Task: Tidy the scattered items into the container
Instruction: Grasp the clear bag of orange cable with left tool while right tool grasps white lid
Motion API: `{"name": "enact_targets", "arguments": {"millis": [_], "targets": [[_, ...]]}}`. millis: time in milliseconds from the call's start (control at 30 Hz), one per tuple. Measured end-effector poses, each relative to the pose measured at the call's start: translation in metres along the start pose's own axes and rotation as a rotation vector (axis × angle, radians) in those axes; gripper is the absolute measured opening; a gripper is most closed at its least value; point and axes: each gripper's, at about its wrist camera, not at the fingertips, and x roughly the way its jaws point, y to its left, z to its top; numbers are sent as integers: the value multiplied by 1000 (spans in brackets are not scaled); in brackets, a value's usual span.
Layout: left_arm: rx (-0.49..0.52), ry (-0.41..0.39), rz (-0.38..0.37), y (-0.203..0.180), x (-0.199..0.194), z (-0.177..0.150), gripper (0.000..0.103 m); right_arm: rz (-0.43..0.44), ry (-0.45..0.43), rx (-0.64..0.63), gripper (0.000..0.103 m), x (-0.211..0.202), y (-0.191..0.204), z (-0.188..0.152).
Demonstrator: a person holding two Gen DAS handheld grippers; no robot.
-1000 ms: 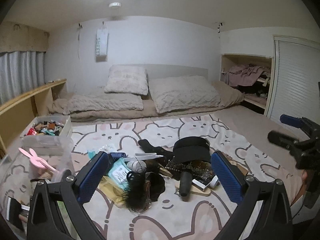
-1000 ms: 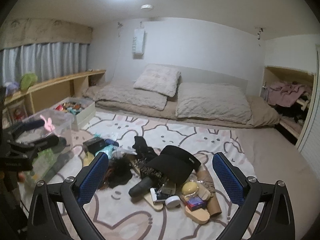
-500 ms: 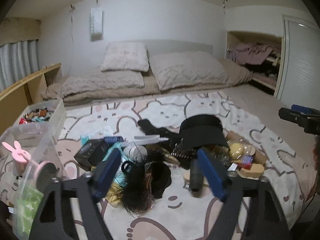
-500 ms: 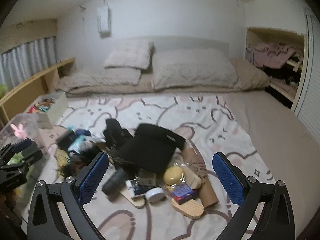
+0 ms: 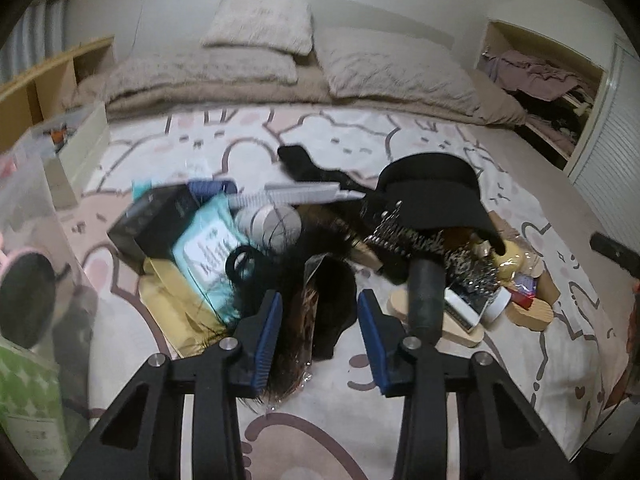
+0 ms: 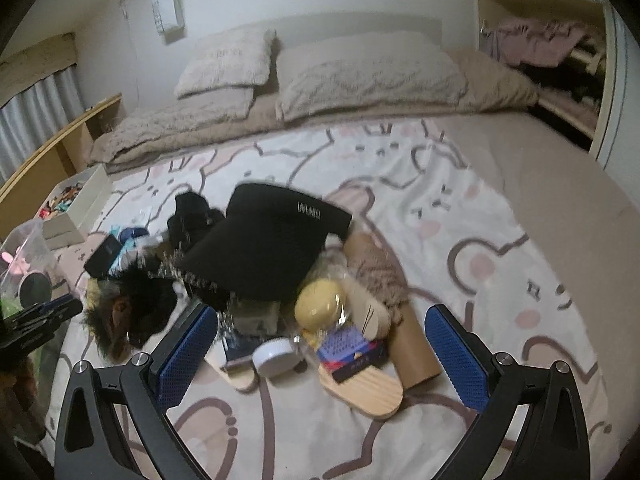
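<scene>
On a bed (image 5: pixel 552 208) spread with a rabbit-print blanket, the left gripper (image 5: pixel 318 322) hangs over a dark hairpiece in a clear wrapper (image 5: pixel 308 320), its blue fingers (image 5: pixel 269 334) closing with the bundle between them, not yet pressing. The hairpiece lies at the near edge of a heap that includes a black visor cap (image 6: pixel 272 248) and a round brush (image 5: pixel 426 280). It looks light, soft and slippery in its film, best pinched across its middle; its long axis runs roughly toward the camera. The right gripper (image 6: pixel 320 352) stands wide open and empty above a white jar (image 6: pixel 276 356). A clear container (image 5: pixel 28 216) waits at the left.
</scene>
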Motion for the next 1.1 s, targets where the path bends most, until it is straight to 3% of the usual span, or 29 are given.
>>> {"name": "enact_targets", "arguments": {"millis": [233, 333, 400, 433, 467, 567, 800, 1100], "targets": [[-17, 44, -14, 8, 22, -6, 39, 97, 158, 70, 103, 31, -12, -22], [28, 33, -4, 2, 27, -8, 39, 261, 289, 234, 103, 51, -19, -34], [27, 40, -19, 1, 31, -8, 39, 319, 346, 321, 103, 63, -18, -42], [24, 47, -25, 1, 33, -8, 39, 320, 360, 325, 99, 67, -15, -43], [22, 52, -27, 0, 35, -9, 39, 308, 374, 323, 84, 72, -11, -45], [34, 61, -20, -3, 39, -11, 39, 290, 420, 336, 59, 89, -1, -50], [3, 83, -22, 0, 51, -10, 39, 228, 427, 317, 46, 111, 11, -52], [-54, 116, -29, 9, 58, -10, 39, 240, 347, 253, 13, 113, 13, -46]]}}
